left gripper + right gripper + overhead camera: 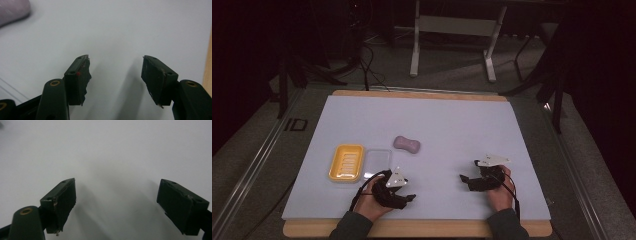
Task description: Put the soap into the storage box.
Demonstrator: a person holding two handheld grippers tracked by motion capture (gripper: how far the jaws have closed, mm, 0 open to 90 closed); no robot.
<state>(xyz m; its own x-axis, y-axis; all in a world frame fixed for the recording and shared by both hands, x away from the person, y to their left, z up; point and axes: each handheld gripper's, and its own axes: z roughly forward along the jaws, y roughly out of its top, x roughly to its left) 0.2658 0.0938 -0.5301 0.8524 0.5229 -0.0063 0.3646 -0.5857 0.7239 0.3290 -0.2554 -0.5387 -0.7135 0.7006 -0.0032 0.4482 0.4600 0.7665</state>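
High view: pale purple, waisted soap bar (406, 144).

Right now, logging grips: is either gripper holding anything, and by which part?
Nothing is held. The left gripper and right gripper are open over bare table; the soap lies untouched.

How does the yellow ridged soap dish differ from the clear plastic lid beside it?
The yellow ridged soap dish is opaque and bright, with a ribbed floor; the clear plastic lid is see-through and smooth. The dish lies left of the lid and farther from the left gripper. Both are rounded rectangles lying flat, side by side.
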